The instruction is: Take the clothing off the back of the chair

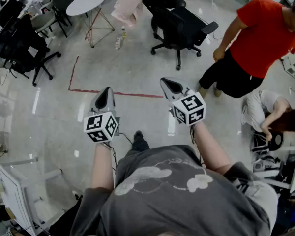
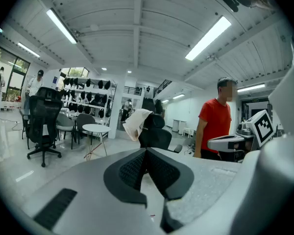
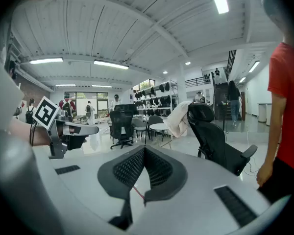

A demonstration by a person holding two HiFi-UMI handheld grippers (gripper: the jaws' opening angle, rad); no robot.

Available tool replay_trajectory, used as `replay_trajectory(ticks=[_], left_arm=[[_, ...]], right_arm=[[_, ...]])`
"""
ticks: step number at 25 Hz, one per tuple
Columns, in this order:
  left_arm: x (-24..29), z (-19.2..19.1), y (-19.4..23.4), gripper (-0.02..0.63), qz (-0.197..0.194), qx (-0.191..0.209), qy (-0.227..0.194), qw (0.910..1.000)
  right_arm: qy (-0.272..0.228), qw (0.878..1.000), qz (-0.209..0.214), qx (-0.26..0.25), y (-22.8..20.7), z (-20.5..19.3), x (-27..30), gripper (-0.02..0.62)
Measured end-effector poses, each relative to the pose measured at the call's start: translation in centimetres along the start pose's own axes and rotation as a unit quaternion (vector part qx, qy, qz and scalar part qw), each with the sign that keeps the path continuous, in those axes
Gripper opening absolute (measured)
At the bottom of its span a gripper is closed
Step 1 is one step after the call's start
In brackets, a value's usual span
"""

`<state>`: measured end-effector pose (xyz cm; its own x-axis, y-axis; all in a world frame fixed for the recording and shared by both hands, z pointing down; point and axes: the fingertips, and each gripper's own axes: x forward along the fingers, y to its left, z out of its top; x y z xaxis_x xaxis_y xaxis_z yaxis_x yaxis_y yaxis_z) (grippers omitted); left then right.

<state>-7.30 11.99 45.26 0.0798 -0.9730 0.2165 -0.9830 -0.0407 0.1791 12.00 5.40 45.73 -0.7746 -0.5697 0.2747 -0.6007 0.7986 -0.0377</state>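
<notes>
The clothing (image 1: 130, 4) over the chair (image 1: 179, 26) back looks soft and light, so I'd pinch a fold near the top edge. The left gripper (image 1: 107, 91) and right gripper (image 1: 166, 84) are both closed and empty.

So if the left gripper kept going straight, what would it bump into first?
Nothing near: the left gripper faces open floor. Far ahead, it lines up with the black chair draped with the pale clothing, probably first, though depth is unclear.

We are in a large open lab-like office hall — a glossy pale floor (image 1: 137, 63) with a red tape line (image 1: 88, 90) just past the left tongs (image 1: 107, 91), black swivel chairs (image 1: 179, 26) and a round white table (image 1: 86, 3) farther ahead, strip lights (image 2: 208, 38) overhead.
</notes>
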Motion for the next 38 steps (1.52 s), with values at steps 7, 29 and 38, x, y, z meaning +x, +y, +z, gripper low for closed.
replay_trajectory(ticks=[7,29,38], left_arm=[[0.9,-0.4,1.3,0.0,-0.002,0.005,0.011,0.9999],[8.2,2.8,11.6,0.0,-0.077,-0.022,0.017,0.9966],[13.6,4.3,12.5,0.0,-0.095,-0.015,0.025,0.9951]], right_arm=[[0.008,1.0,0.002,-0.005,-0.2,0.0,1.6,-0.008],[-0.005,0.992,-0.111,0.056,-2.6,2.2,10.0,-0.008],[-0.008,0.99,-0.122,0.072,-6.6,3.0,14.3,-0.008]])
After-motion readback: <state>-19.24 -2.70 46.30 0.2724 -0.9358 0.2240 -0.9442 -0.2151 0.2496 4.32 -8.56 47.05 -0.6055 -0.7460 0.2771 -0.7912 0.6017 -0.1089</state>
